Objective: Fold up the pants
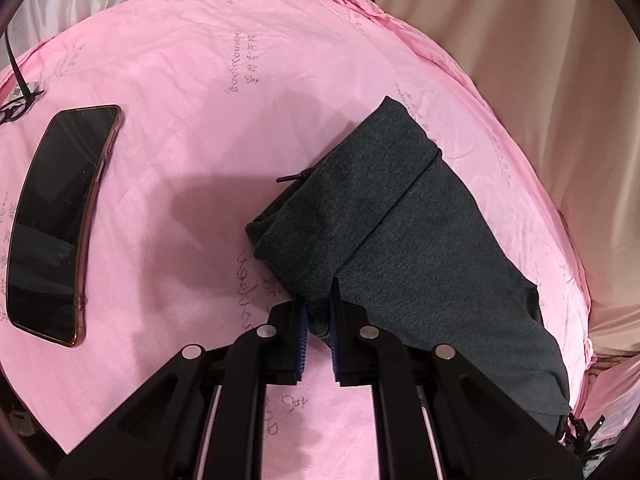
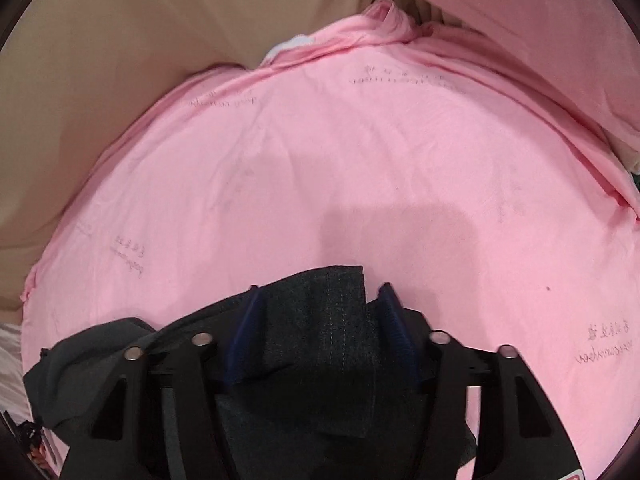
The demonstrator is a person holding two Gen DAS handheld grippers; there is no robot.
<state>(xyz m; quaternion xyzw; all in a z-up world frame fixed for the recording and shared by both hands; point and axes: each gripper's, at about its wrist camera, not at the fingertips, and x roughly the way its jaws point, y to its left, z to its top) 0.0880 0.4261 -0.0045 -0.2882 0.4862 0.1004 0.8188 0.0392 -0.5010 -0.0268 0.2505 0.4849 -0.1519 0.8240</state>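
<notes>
Two handheld grippers work over a bed covered in a pink sheet (image 1: 168, 92) printed with faint script. Nearest, the left gripper (image 1: 318, 316) has its blue pads pressed together, pinching a corner of the dark grey pants (image 1: 400, 224), which lie in a folded bundle running away toward the right edge of the bed, a drawstring tip poking out at the side. The right gripper (image 2: 320, 320) stands spread, with a thick flap of the pants lying between its fingers, its pads not visibly pressing on it. Farther left, a black phone (image 1: 56, 216) rests on the sheet, well apart from the pants. Beyond hang beige drapes (image 1: 540, 80). One risk: if the right gripper lifts without gripping firmly, the flap would slip and the fold would collapse.
</notes>
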